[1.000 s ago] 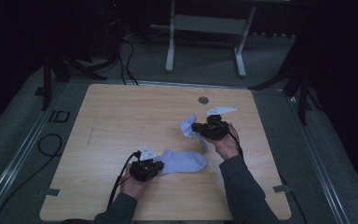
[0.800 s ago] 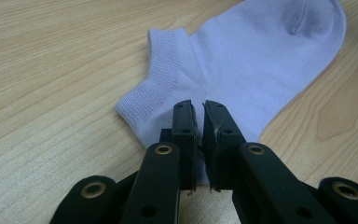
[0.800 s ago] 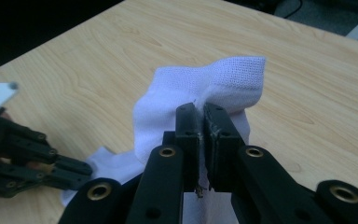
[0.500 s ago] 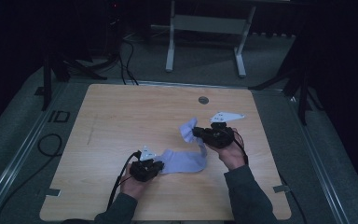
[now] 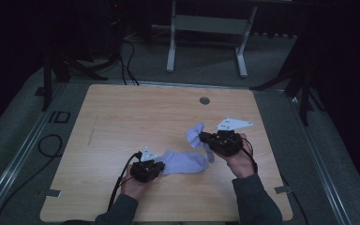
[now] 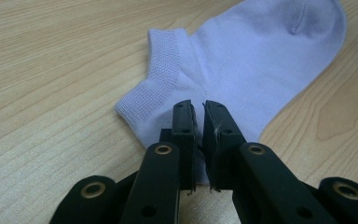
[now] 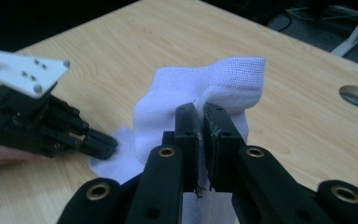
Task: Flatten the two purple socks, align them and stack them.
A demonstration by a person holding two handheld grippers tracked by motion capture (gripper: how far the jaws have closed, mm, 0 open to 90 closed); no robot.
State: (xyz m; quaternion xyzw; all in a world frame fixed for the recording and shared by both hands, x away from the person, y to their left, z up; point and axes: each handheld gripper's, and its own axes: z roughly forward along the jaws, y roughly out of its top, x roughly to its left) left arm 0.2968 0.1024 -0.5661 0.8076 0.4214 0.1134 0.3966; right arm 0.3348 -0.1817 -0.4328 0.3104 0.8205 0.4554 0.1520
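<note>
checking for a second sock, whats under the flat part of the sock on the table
The sock lies flat on the bare wooden table; its edges show wood all round. No bulge shows, but anything beneath the fabric is covered.

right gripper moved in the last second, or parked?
Yes. In the high view the right gripper, shut on a pale sock, has slid toward the person's edge, away from the round table hole, with that sock lifting.
</note>
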